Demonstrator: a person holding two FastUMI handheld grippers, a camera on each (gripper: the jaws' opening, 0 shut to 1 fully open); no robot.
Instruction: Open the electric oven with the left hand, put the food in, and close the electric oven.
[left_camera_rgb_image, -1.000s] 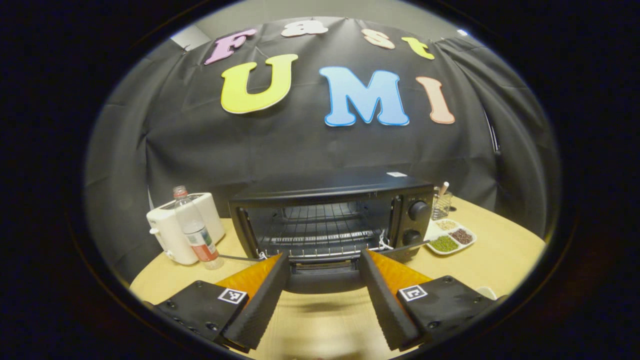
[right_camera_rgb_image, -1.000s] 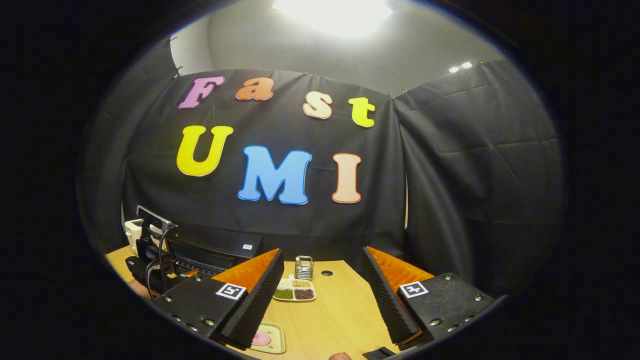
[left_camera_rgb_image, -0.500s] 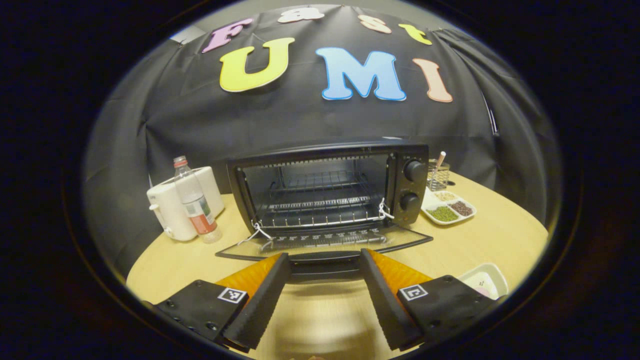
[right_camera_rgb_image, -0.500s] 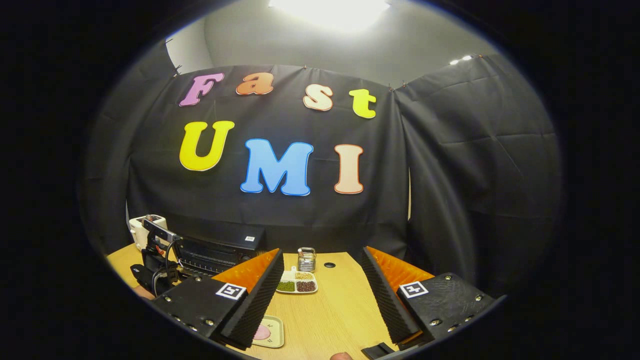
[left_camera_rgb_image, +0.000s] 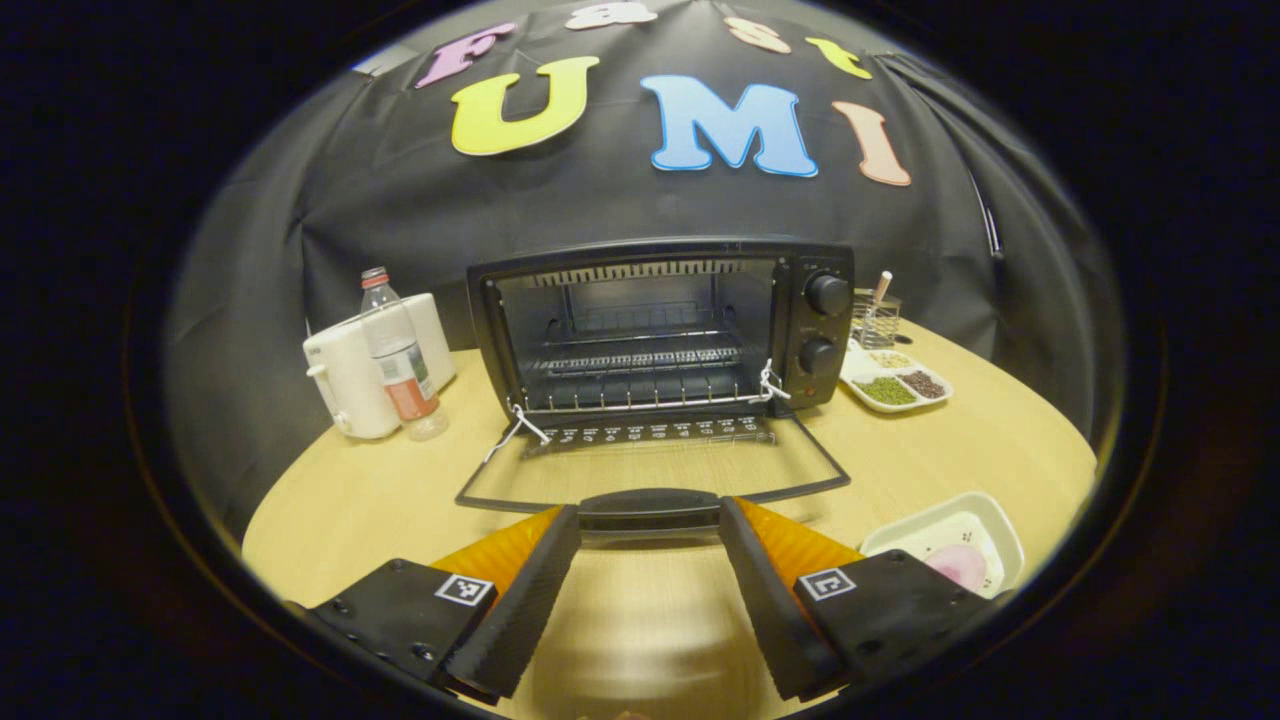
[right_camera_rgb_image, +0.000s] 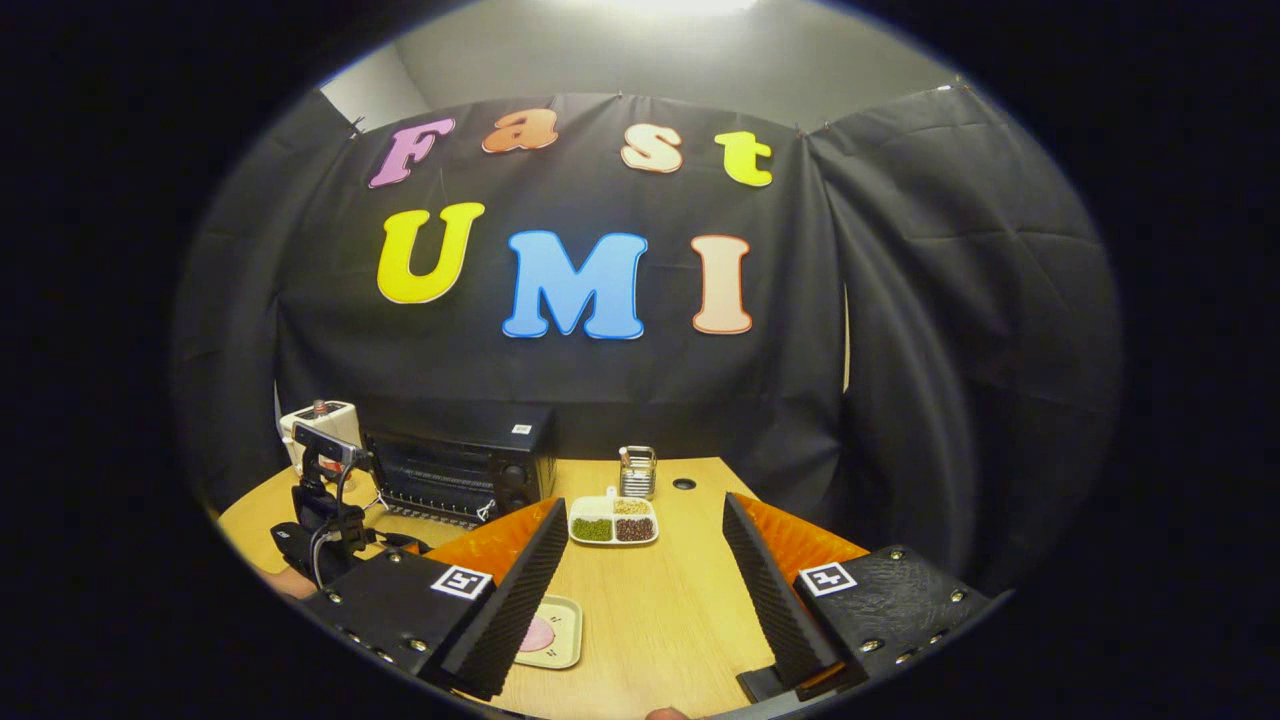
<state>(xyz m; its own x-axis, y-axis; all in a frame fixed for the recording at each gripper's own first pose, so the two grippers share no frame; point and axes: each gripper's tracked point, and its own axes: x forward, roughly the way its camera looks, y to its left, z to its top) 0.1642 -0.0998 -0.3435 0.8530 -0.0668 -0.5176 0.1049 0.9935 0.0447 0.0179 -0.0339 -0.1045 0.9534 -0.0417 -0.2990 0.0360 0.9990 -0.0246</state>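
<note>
The black electric oven (left_camera_rgb_image: 815, 330) stands at the back of the wooden table with its glass door (left_camera_rgb_image: 650, 465) lying flat open and the wire rack inside bare. The door's handle (left_camera_rgb_image: 650, 508) sits right at the tips of my left gripper (left_camera_rgb_image: 650, 525), whose fingers are spread wide and open. A pale tray (left_camera_rgb_image: 985, 520) with a pink piece of food (left_camera_rgb_image: 957, 565) lies to the right of it. My right gripper (right_camera_rgb_image: 645, 545) hangs open above the table, and the food tray (right_camera_rgb_image: 560, 635) lies just by its left finger. The oven (right_camera_rgb_image: 460, 470) is far left there, with the left gripper (right_camera_rgb_image: 320, 520) in front of it.
A white appliance (left_camera_rgb_image: 345, 375) and a plastic bottle (left_camera_rgb_image: 398, 355) stand left of the oven. A divided dish of beans (left_camera_rgb_image: 893, 378) and a wire holder (left_camera_rgb_image: 876, 320) stand to its right. The same dish (right_camera_rgb_image: 613, 522) and holder (right_camera_rgb_image: 636, 470) sit mid-table in the right gripper view.
The oven door has swung down from half open to flat on the table as my left gripper drew back and lower. My right gripper has tilted downward a little.
</note>
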